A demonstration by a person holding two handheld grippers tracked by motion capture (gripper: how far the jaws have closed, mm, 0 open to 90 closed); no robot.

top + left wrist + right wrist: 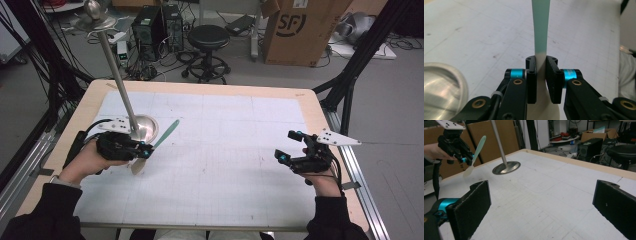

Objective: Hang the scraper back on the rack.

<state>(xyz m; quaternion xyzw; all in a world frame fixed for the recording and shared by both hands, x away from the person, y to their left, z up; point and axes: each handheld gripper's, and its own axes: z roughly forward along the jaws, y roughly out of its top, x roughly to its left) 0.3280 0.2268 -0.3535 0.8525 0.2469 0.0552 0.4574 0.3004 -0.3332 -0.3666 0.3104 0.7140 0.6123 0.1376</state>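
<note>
1. Cluttered workshop floor behind, with a black round stool [208, 36] and a brown cardboard box [300, 30]; up front, a wooden-edged table [310, 102] under a white gridded mat [225, 150].
2. Left gripper [146, 151] is clamped on a spoon-like utensil with a mint-green handle and cream-coloured bowl end [161, 141], pads pinching it right where green meets cream.
3. That utensil looks lifted clear of the mat, handle slanting up and away, cream end hanging low; the height is hard to judge from above.
4. Just beside it stands a silver metal stand with a round dished base and tall thin pole [134, 124], leaning toward the camera.
5. Right gripper [289, 146] waits well apart at the mat's right side, black jaws spread wide with nothing between them.
</note>
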